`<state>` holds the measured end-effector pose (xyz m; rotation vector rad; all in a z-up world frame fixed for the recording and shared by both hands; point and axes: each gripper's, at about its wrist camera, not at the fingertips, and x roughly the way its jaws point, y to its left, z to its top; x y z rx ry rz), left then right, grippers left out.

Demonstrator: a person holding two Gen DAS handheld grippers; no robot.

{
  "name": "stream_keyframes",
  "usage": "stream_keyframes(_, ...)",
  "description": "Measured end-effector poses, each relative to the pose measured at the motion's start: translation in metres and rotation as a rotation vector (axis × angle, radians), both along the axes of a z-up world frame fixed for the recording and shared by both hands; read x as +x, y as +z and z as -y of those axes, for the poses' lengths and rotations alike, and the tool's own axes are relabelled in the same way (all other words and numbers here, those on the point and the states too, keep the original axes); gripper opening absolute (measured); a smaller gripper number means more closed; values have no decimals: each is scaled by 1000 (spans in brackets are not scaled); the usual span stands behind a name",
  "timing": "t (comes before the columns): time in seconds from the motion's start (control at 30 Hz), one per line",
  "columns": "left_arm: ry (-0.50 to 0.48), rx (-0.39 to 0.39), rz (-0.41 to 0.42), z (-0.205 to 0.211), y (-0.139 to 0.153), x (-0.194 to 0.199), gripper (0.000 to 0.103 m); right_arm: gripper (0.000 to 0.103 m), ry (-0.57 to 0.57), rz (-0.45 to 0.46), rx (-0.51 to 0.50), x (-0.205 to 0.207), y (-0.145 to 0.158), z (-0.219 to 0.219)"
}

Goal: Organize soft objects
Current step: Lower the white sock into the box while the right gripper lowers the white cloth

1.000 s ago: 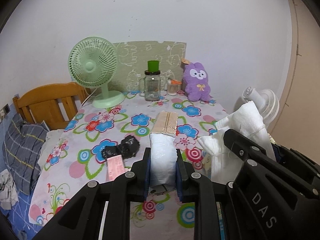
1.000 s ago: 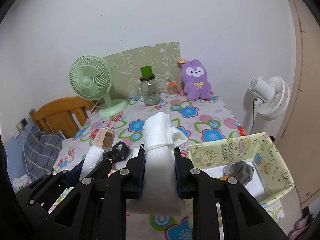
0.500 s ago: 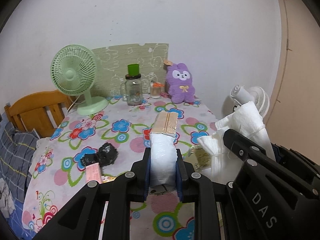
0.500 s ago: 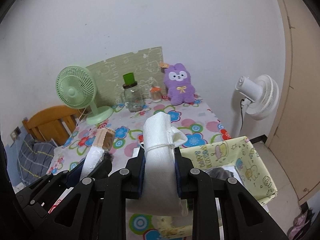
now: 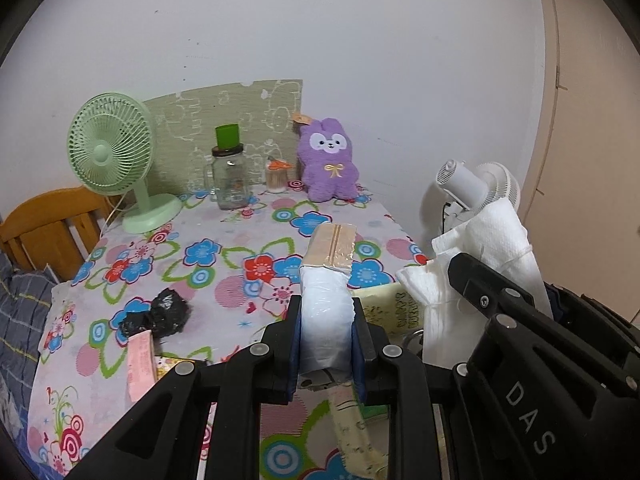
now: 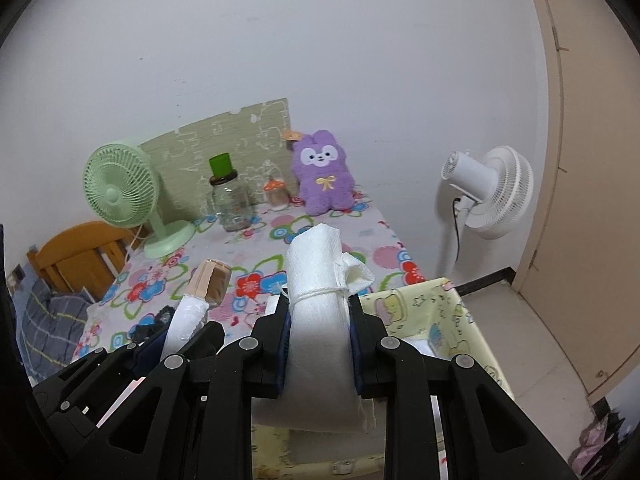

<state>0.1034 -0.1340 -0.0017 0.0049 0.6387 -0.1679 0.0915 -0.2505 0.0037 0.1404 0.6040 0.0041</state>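
My left gripper point(image 5: 326, 332) is shut on a plastic-wrapped pack point(image 5: 325, 312), white at the grip and tan at its far end, held above the flowered table. My right gripper point(image 6: 320, 340) is shut on a white towel roll point(image 6: 318, 304) tied with string; the same roll point(image 5: 480, 256) shows at the right of the left wrist view. The wrapped pack point(image 6: 200, 292) appears at the left of the right wrist view. A yellow fabric box point(image 6: 432, 312) stands below and right of the towel roll. A purple plush bunny point(image 5: 329, 166) sits at the table's back.
On the table point(image 5: 224, 256) stand a green fan point(image 5: 116, 160), a glass jar point(image 5: 229, 178) with a green cup on top, and a small jar point(image 5: 277, 176). A black crumpled thing point(image 5: 160, 316) and a pink pack point(image 5: 140, 362) lie at the front left. A white floor fan point(image 6: 492, 196) stands right; a wooden chair point(image 5: 48, 228) left.
Both grippers have drawn back and to the right with their loads still held. The table's objects have shifted left in view and the yellow box sits closer under the right gripper.
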Motion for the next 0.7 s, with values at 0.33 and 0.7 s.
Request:
stream_keyframes(0.33, -42, 5, -32, 23, -15, 10, 20, 27, -50, -14, -3, 4, -12, 24)
stream_keyframes(0.7, -78, 42, -85, 44, -36, 21, 29, 27, -94, -66, -9, 13, -36, 45)
